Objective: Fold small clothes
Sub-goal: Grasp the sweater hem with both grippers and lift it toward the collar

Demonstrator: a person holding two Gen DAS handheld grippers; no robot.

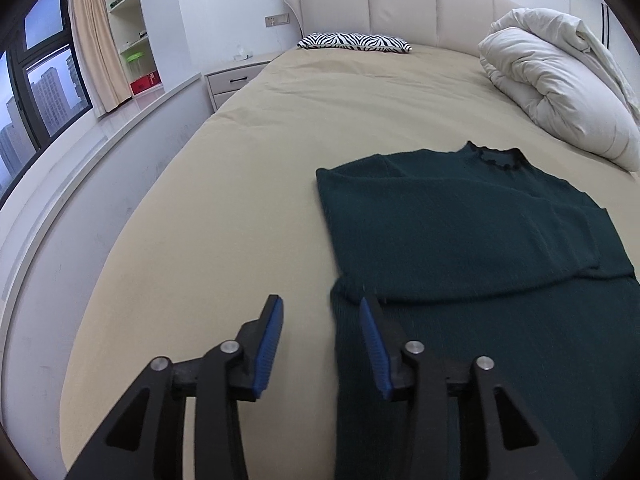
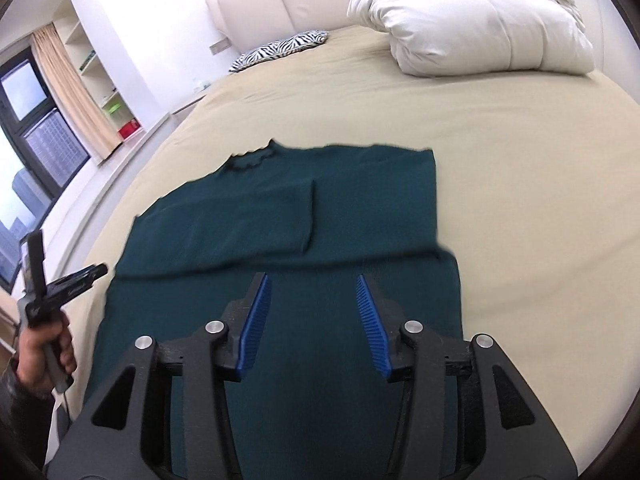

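A dark green knit sweater (image 1: 472, 240) lies flat on the beige bed, collar pointing toward the headboard, with both sleeves folded across its chest. It also shows in the right wrist view (image 2: 288, 248). My left gripper (image 1: 320, 308) is open and empty, hovering over the sweater's left edge near the lower body. My right gripper (image 2: 312, 284) is open and empty, above the sweater's lower middle. The left gripper (image 2: 76, 276), held in a hand, shows at the left of the right wrist view.
The beige bed sheet (image 1: 240, 184) spreads around the sweater. A white duvet (image 1: 560, 84) is piled at the back right. A zebra pillow (image 1: 354, 42) lies by the headboard. A nightstand (image 1: 236, 78) and window ledge (image 1: 132, 116) run along the left.
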